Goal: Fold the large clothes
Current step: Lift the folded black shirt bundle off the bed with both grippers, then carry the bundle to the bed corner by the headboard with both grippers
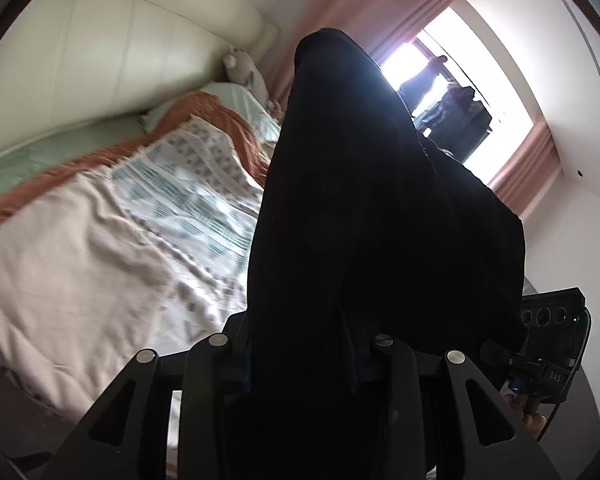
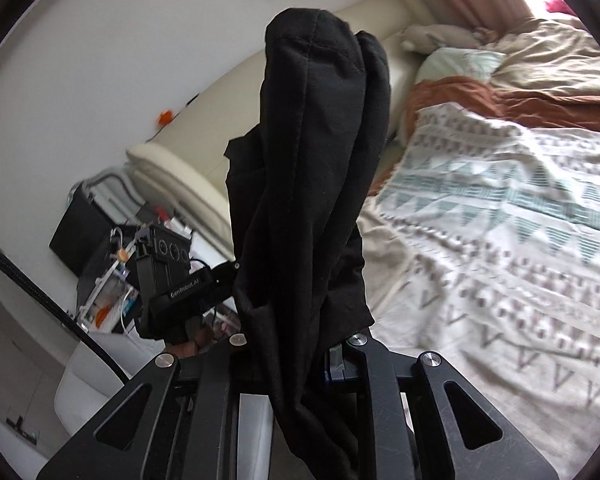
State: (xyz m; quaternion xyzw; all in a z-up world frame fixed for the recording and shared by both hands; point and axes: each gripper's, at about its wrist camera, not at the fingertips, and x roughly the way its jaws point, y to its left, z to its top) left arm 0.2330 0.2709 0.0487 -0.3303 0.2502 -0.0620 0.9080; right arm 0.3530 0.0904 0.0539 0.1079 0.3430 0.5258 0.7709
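Both grippers are clamped on one black garment (image 1: 380, 220), held up in the air beside the bed (image 1: 80, 240). The left gripper (image 1: 308, 360) pinches a thick bunch of it, which drapes over and hides the fingers; the right gripper (image 2: 296, 352) bites a thinner bunch, and cloth stands up from its jaws. In the right view the left gripper's body reads "GenRobot.AI"; in the left view the right gripper's body shows "DAS". A cluttered clear rack (image 2: 108, 292) stands by the headboard (image 2: 204, 152); its contents are too blurred to name.
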